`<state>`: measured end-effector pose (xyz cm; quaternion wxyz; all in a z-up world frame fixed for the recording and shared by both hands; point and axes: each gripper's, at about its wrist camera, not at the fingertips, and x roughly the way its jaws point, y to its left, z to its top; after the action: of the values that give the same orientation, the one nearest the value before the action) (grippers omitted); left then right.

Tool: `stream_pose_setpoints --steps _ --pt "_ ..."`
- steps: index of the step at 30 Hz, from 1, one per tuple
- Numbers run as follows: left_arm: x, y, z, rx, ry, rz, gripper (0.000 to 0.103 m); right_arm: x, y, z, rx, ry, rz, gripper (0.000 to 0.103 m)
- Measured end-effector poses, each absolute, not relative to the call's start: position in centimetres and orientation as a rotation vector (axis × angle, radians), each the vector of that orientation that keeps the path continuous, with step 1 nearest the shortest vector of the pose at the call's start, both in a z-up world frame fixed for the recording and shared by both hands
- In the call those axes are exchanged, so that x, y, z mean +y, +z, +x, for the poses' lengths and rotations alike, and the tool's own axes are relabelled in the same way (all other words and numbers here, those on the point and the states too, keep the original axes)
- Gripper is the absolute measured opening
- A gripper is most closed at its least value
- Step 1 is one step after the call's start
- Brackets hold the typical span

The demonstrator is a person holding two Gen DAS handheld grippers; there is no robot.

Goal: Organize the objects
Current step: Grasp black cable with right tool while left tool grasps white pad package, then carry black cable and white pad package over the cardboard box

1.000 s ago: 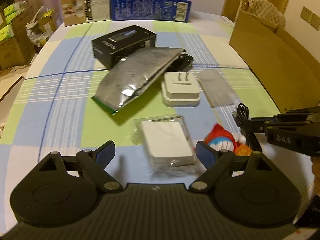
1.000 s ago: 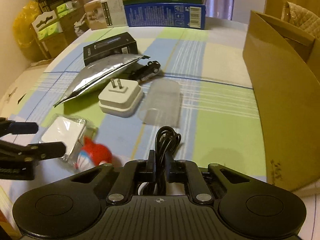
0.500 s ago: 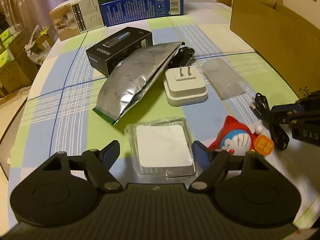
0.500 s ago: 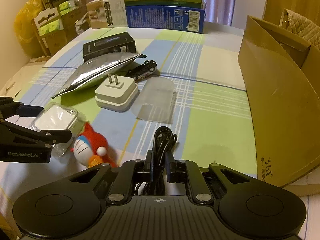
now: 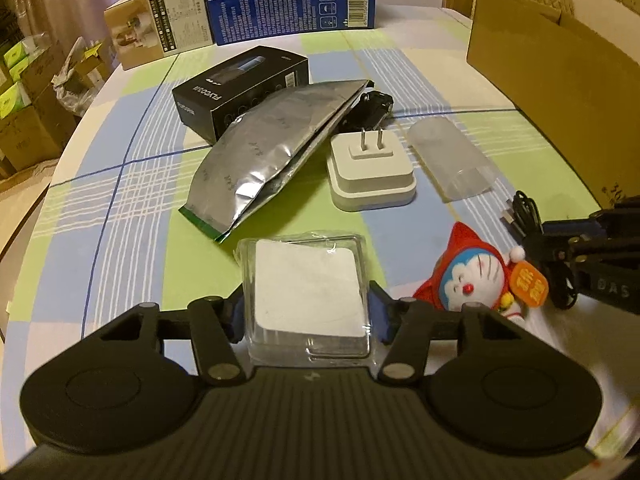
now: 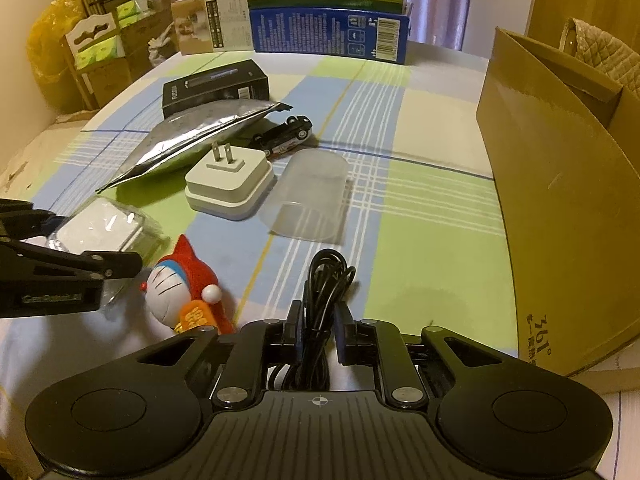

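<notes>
Here, clear packet (image 5: 308, 298) between left hand-held gripper (image 5: 306, 312) fingers.

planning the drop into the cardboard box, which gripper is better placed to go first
Right, probably. The right gripper is shut on the black cable, and the cardboard box stands just to its right. The left gripper grips the clear plastic case on the far side of the plush toy.
</notes>
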<state>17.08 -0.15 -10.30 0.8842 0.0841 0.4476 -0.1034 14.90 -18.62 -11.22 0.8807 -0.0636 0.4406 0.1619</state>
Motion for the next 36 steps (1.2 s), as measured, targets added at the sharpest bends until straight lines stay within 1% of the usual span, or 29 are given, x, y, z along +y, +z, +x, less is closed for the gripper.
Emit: stream_pose_setpoints --steps 9,15,23,36 --pt "0.2 -9.5 15.3 0.952 -0.195 0.131 0.052 -18.3 -11.2 14.5 0.892 0.325 -0.163 0.010" --pt "-0.1 -7.6 13.7 0.935 -0.196 0.114 0.052 -19.2 -9.2 13.7 0.832 0.313 -0.134 0.010" --pt "-1.4 -4.2 10.7 0.906 -0.202 0.100 0.052 -21.6 -6.5 9.7 0.827 0.317 -0.021 0.010" --pt "-4.5 -0.6 5.6 0.862 -0.233 0.093 0.052 -24.4 -2.6 4.4 0.800 0.320 0.023 0.010"
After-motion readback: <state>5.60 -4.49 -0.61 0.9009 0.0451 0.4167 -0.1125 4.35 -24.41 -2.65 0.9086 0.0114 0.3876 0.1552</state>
